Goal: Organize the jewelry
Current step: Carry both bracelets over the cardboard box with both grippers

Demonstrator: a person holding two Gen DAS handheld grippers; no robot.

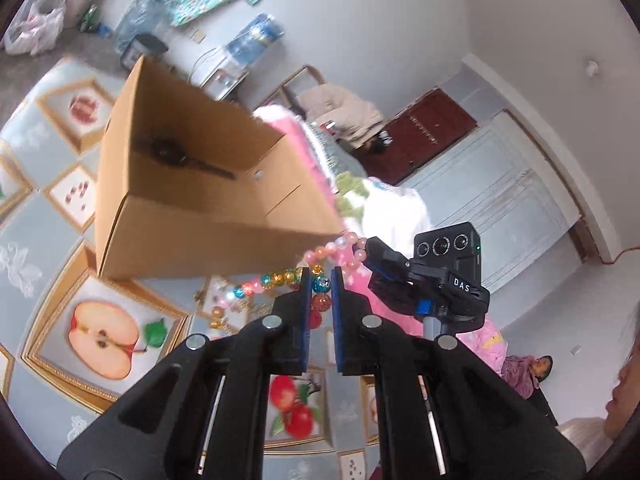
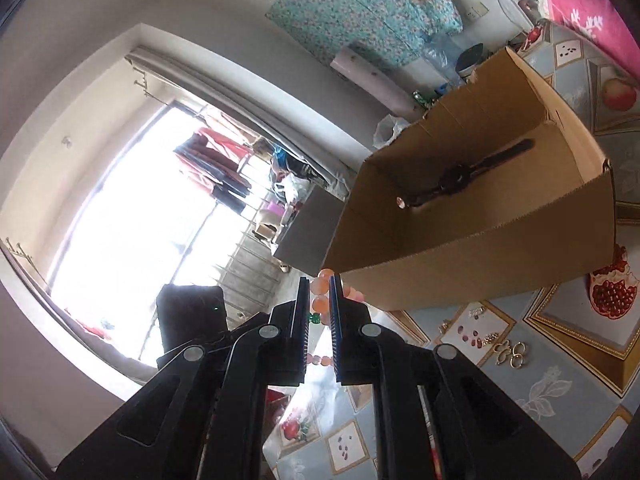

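My left gripper (image 1: pixel 321 274) is shut on a multicoloured bead bracelet (image 1: pixel 280 279), held just below the front corner of an open cardboard box (image 1: pixel 216 240). My right gripper (image 2: pixel 320 282) is shut on a pink bead bracelet (image 2: pixel 321 305); it also shows in the left wrist view (image 1: pixel 340 245), beside the box's near edge (image 2: pixel 472 276). The right gripper (image 1: pixel 370 246) sits just right of the left one. A black wristwatch (image 1: pixel 176 154) lies in the box, also seen in the right wrist view (image 2: pixel 460 178).
Gold rings and earrings (image 2: pixel 508 352) lie on the fruit-patterned tablecloth (image 2: pixel 540 392) right of my right gripper. More small gold pieces (image 1: pixel 218 316) lie under the left one. A pink blanket (image 1: pixel 396 216) lies behind. A person's face (image 1: pixel 624 392) is at the far right.
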